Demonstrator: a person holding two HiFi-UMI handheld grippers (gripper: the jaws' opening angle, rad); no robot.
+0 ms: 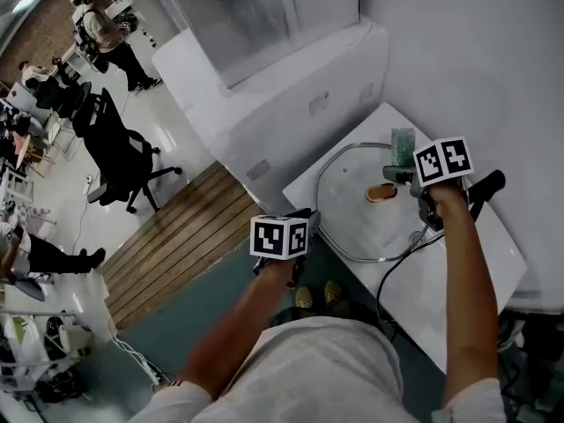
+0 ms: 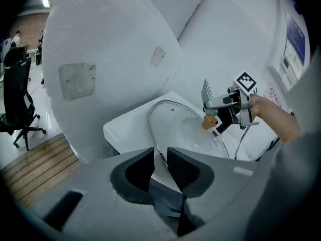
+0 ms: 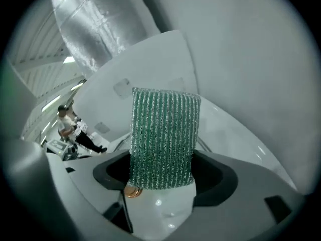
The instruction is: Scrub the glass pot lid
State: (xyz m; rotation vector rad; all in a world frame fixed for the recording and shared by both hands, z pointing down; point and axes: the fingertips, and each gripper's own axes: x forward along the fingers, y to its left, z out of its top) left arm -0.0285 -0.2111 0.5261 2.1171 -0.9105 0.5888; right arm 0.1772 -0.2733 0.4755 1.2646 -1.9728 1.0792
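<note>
Blk office chair (image 1: 115, 148), wood floor (image 1: 185, 236), wht table (image 1: 498, 245)

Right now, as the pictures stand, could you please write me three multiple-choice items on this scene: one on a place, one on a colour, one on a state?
1. Where does the glass pot lid lie?
A. On the white table
B. On the wooden floor
C. On the office chair

2. What colour is the scrubbing pad?
A. Red
B. Green
C. Yellow

3. In what state is the right gripper?
A. Open and empty
B. Shut on the lid's knob
C. Shut on the scrubbing pad

Answers:
1. A, as the head view shows the lid lying on the table top.
2. B, as the ribbed pad is green in the right gripper view.
3. C, as the pad stands clamped between both jaws in the right gripper view.
</note>
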